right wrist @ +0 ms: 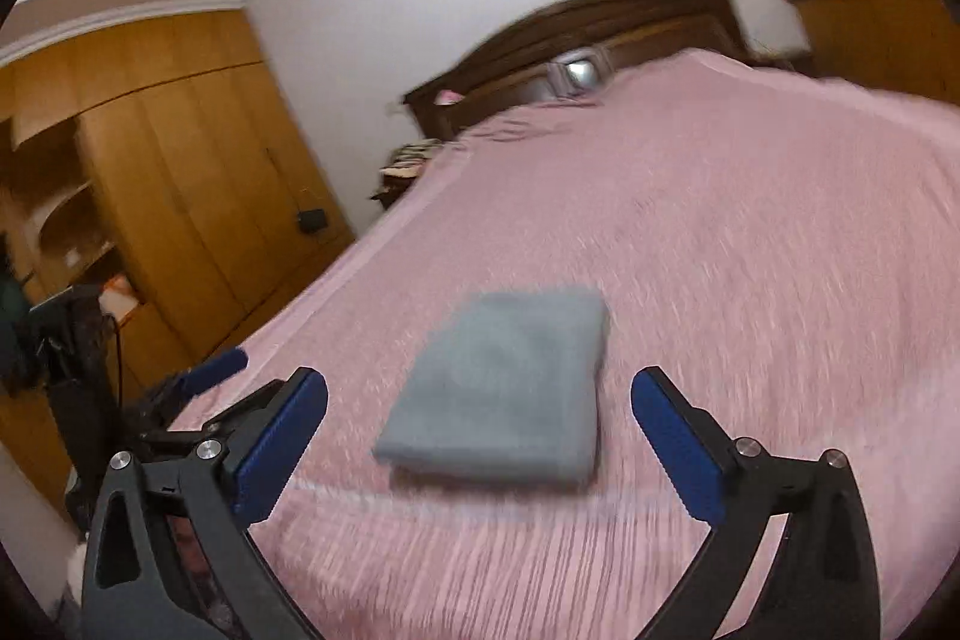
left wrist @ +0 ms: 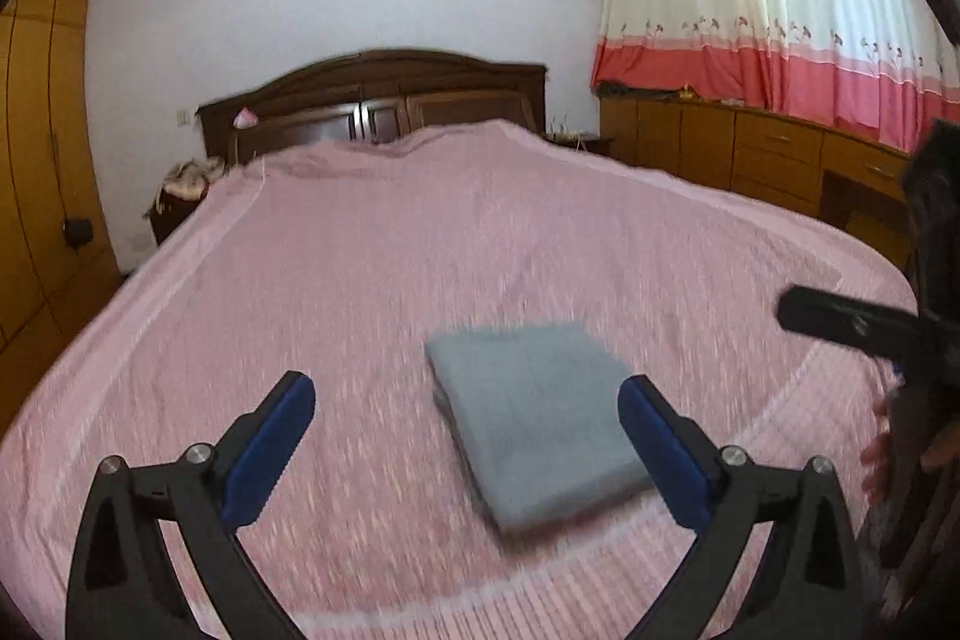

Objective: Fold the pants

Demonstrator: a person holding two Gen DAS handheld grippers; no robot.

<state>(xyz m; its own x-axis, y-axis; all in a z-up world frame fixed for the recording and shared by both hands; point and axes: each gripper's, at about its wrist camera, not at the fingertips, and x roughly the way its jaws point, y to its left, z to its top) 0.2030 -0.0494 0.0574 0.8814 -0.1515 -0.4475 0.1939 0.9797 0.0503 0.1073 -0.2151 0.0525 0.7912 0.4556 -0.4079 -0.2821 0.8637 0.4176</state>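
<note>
The grey pants (left wrist: 540, 418) lie folded into a compact rectangle on the pink bedspread (left wrist: 420, 268), near the bed's front edge. My left gripper (left wrist: 465, 388) is open and empty, held above the bed with the pants between and just beyond its fingers. In the right wrist view the folded pants (right wrist: 504, 388) lie ahead of my right gripper (right wrist: 480, 388), which is open and empty above the bed (right wrist: 750, 220). The right gripper's black body (left wrist: 852, 322) shows at the right edge of the left wrist view. A blue finger of the left gripper (right wrist: 216, 367) shows at the left of the right wrist view.
A dark wooden headboard (left wrist: 372, 100) stands at the far end. A wooden wardrobe (left wrist: 42, 160) lines the left wall. Low wooden cabinets (left wrist: 750, 148) run under a pink and white curtain (left wrist: 780, 10) on the right. A cluttered nightstand (left wrist: 180, 190) stands left of the bed.
</note>
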